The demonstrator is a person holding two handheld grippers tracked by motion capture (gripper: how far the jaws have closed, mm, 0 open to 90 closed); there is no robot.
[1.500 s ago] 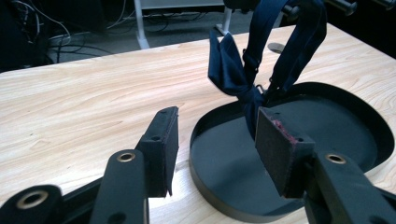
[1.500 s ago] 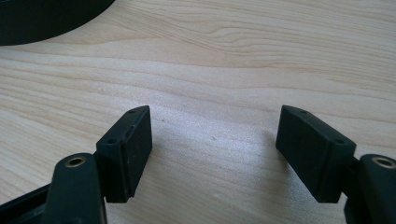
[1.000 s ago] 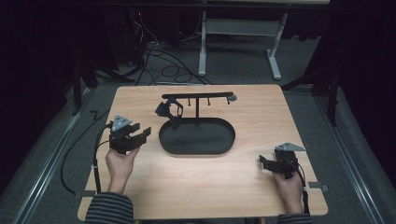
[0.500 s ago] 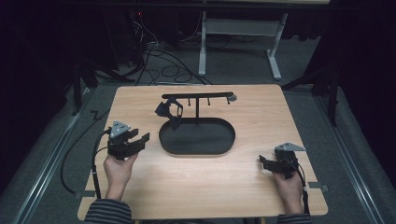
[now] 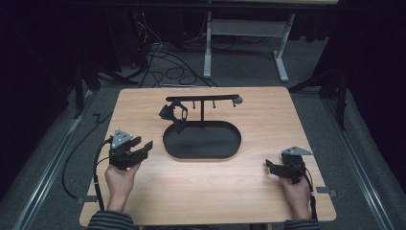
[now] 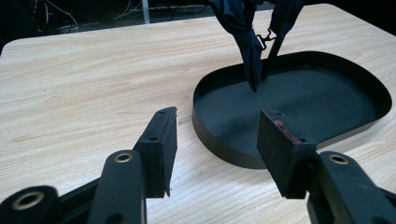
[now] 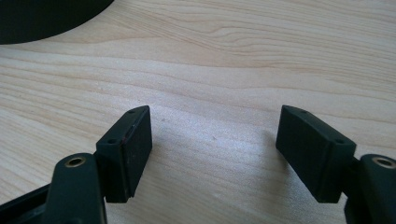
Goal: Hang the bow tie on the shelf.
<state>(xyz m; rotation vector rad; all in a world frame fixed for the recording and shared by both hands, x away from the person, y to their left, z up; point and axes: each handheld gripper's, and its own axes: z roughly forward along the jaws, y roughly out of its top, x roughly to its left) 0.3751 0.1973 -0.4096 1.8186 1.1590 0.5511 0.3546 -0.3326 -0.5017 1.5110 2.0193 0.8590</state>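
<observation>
A: What is the state of the two tools?

B: The left gripper [image 5: 139,148] is held with its jaws spread and nothing between the pads [image 6: 161,147]; it rests low over the table [image 5: 143,201] at the left of the oval tray [image 5: 230,151]. The right gripper [image 7: 215,154] is likewise spread and empty, and is parked near the table's right front corner, well apart from the tray.

A: Where is the work item located?

B: A dark strap item [image 5: 171,114] is hung from the left end of the black rack [image 5: 210,98], which stands on a post at the back of the tray. In the left gripper view the strap [image 6: 245,37] is seen hanging down so that its tip reaches the tray floor or nearly so; contact cannot be confirmed. A small metal buckle [image 6: 264,39] is visible beside it.

A: How is the approach best carried out?

B: The step in hand is judged to be a reach by the left gripper toward the strap. The jaws are to be kept spread until the fabric lies squarely between both pads. The tray wall is to be cleared from above, not pushed. The hanging band is to be pinched below the rack bar, clear of the buckle, so that the rack is not tipped. The right gripper may be kept ready to steady the tray.
</observation>
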